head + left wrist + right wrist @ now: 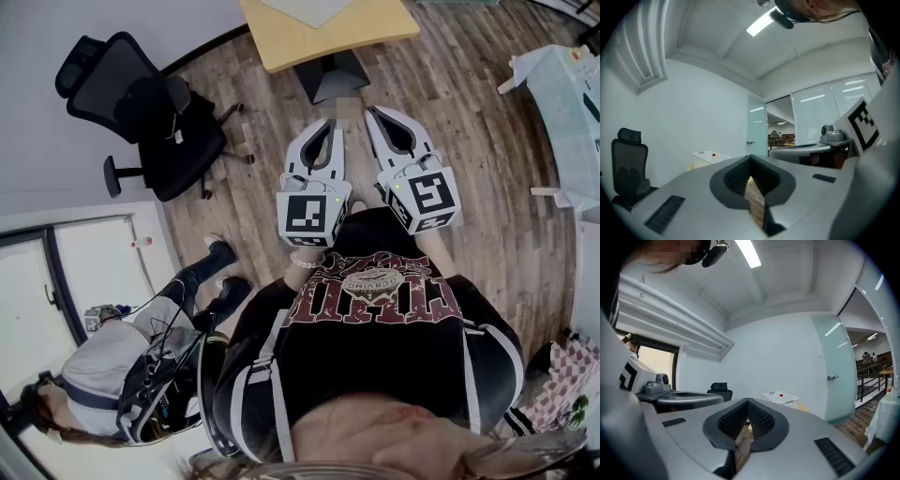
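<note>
Open floor (pixel 469 112) ahead; table (pixel 375 23) beyond, chair (pixel 159 122) left, perhaps well clear.

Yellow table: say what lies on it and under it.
A pale sheet lies on the yellow table; a dark base shows under it. The tabletop covers the rest.

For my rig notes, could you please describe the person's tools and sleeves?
The left tool and right tool are pale grey with black ribbed pads; each bears a white cube of black square markers. Sleeves are black with white stripes; a beaded bracelet circles one wrist.
</note>
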Demonstrator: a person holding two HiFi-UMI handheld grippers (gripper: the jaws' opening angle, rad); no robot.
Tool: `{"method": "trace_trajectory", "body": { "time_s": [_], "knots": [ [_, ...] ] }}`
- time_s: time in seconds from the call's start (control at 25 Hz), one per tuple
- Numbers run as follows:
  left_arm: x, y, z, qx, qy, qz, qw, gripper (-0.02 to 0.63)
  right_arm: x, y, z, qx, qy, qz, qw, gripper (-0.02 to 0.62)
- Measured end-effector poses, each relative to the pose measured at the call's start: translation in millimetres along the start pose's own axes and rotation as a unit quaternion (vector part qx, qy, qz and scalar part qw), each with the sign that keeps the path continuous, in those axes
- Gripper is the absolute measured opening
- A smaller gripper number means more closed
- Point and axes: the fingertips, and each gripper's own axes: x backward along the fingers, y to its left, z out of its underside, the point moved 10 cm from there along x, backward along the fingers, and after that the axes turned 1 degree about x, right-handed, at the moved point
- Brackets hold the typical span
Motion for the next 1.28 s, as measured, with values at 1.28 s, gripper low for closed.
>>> {"method": "trace_trajectory", "body": {
  "time_s": [1.28],
  "knots": [
    [-76, 44, -4, 0.004, -0.003, 0.006, 1.0, 0.046, -74, -44, 0, -0.022, -0.002, -0.012, 1.0, 0.017]
  ]
}}
